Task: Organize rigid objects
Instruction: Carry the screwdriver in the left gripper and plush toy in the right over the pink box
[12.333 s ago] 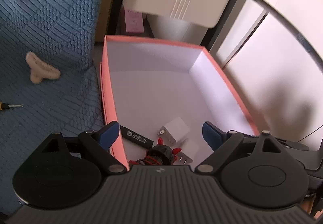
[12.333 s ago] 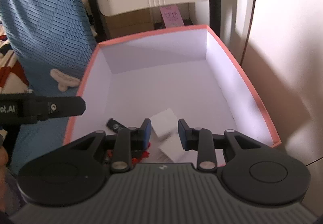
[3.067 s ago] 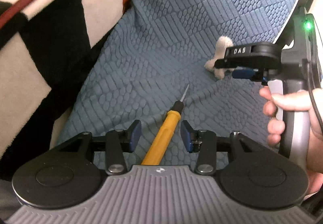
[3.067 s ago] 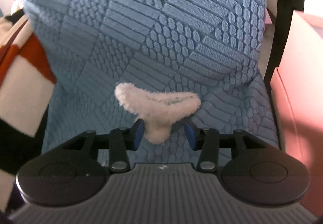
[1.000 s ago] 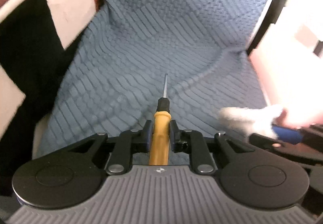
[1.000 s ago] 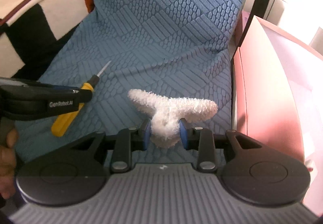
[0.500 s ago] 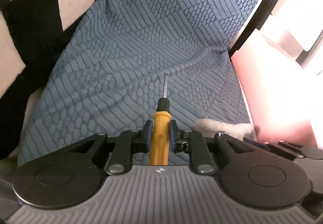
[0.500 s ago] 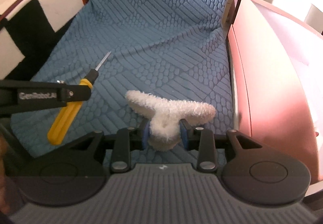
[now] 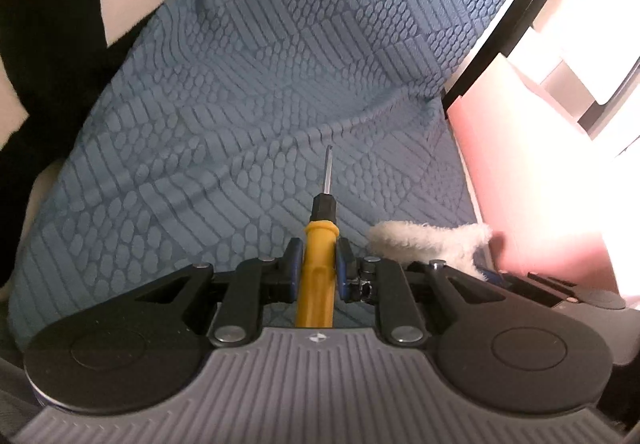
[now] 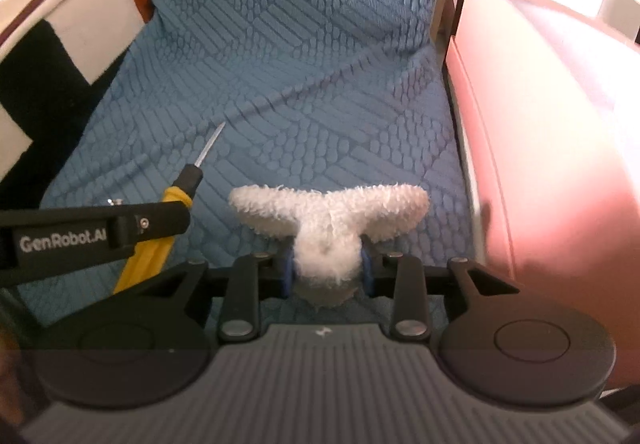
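Left wrist view has the left tool (image 9: 317, 264) clamped on the yellow handle of a screwdriver (image 9: 319, 268), low in the middle of the frame, its thin metal shaft pointing up the picture over the blue quilted cover (image 9: 280, 92). At the lower right edge of that same view a tuft of the fluffy white piece (image 9: 432, 240) shows beside the pink box (image 9: 532, 180), which fills the right side.

Right wrist view shows the right tool (image 10: 326, 270) with its blue pads pressed on the stem of the fluffy white piece (image 10: 328, 220); the jaws are closing a little at this moment, and the two woolly lobes spread to either side above them. The left tool comes in from the left edge, carrying the screwdriver (image 10: 176, 200) with its tip toward the upper middle. The pink box (image 10: 532, 132) rises along the right side, near the fluffy piece but apart from it.

Both things look ready to go to the box. The risks, as I judge them:
- The handle is smooth and round, and gripped near its front end, so it could pivot or slide out if the tool tilts steeply.
- The fluff is soft, so the pads may be squeezing pile more than core; a quick swing could pull it free.
- The two tools sit close together, so they could knock each other on the way over.
- The box wall stands high on the right, and a low carry could catch its rim.
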`<state>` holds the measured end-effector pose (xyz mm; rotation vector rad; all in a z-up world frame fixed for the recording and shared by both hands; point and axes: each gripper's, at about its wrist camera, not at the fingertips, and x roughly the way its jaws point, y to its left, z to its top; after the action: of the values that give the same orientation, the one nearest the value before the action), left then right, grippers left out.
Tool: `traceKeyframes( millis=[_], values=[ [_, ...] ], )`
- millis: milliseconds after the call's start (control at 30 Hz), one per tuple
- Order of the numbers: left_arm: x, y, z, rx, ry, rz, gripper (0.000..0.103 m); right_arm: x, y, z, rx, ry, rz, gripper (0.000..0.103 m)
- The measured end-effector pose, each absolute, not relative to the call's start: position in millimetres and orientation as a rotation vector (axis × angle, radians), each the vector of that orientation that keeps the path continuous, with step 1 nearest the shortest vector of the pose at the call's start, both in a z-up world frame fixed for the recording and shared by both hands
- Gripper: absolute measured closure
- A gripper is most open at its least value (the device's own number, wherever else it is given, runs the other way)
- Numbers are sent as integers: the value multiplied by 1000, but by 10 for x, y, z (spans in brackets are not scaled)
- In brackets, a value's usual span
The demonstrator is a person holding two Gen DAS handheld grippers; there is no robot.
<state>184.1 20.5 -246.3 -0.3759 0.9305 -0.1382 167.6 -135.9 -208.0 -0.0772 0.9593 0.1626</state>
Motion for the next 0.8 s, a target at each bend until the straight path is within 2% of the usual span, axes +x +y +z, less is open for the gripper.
traceKeyframes(
  millis=[800],
  values=[
    [1075,373,-1409,-480,740,-167,82,948,-1805,-738,24,751,258,69]
  ],
)
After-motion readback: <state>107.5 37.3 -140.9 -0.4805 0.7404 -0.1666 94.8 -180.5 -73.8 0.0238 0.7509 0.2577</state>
